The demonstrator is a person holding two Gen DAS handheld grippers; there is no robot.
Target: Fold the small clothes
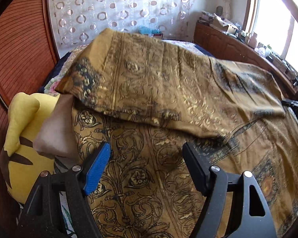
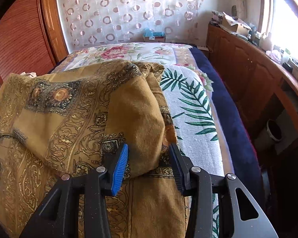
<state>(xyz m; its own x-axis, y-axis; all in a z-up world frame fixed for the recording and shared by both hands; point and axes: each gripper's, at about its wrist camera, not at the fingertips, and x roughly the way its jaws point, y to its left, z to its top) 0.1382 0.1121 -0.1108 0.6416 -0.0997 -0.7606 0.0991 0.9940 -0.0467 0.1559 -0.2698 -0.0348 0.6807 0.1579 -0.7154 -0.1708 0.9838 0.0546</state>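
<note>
A mustard-gold cloth with black and gold scroll patterns (image 1: 159,91) lies on the bed, its far part folded over onto the near part. My left gripper (image 1: 147,154) is open just above the near layer, holding nothing. In the right wrist view the same cloth (image 2: 69,109) is bunched up; a plain-backed fold (image 2: 137,119) hangs between the wide-apart fingers of my right gripper (image 2: 149,154). The fingers do not press on it.
The bed has a palm-leaf towel (image 2: 192,107), a floral sheet (image 2: 129,53) and a dark blue blanket edge (image 2: 228,115). A yellow plush toy (image 1: 23,138) lies at the left. A wooden cabinet (image 2: 258,79) with clutter runs along the right, under a window.
</note>
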